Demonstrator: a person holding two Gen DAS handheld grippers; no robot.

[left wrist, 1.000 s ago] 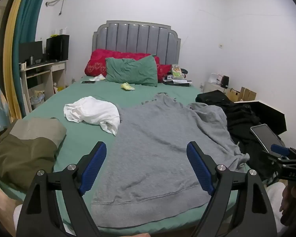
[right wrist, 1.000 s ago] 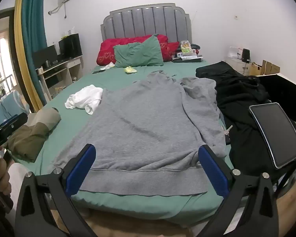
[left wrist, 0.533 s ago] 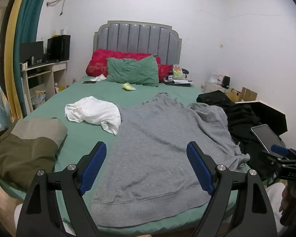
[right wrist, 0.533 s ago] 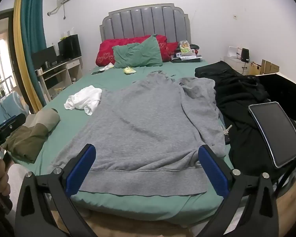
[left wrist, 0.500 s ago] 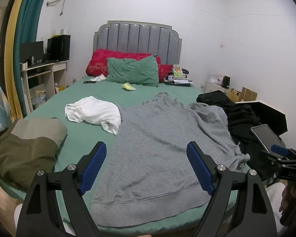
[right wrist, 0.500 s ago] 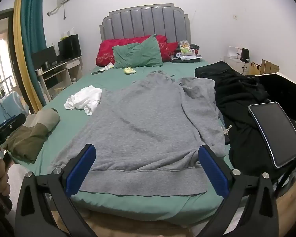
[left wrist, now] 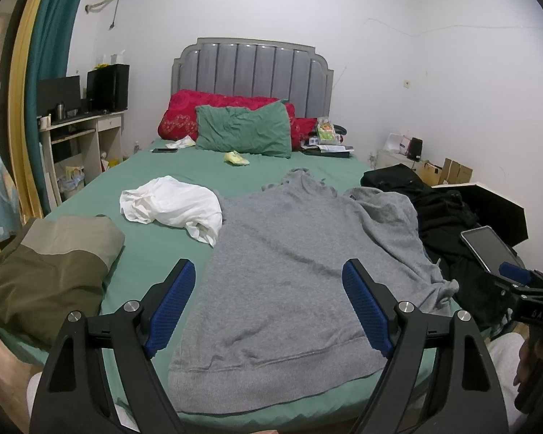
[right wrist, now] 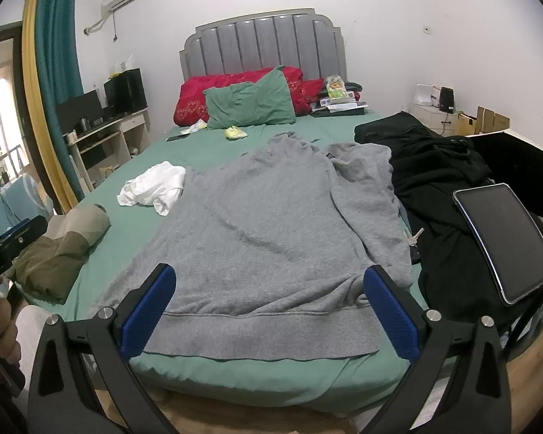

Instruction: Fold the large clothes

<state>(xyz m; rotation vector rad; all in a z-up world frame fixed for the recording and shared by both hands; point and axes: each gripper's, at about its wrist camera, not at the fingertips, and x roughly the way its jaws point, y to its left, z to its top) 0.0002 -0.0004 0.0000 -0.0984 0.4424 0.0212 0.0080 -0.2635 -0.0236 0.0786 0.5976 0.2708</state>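
Note:
A large grey sweatshirt lies spread flat on the green bed, hem toward me, its right sleeve bunched at the right side; it also shows in the right wrist view. My left gripper is open and empty, held above the hem at the foot of the bed. My right gripper is open and empty, also above the hem near the bed's front edge.
A white garment lies left of the sweatshirt. A folded olive garment sits at the front left corner. Black clothes and a tablet lie at the right. Pillows and small items sit by the headboard. A desk stands at the left.
Both grippers have barely shifted. The sweatshirt has not moved.

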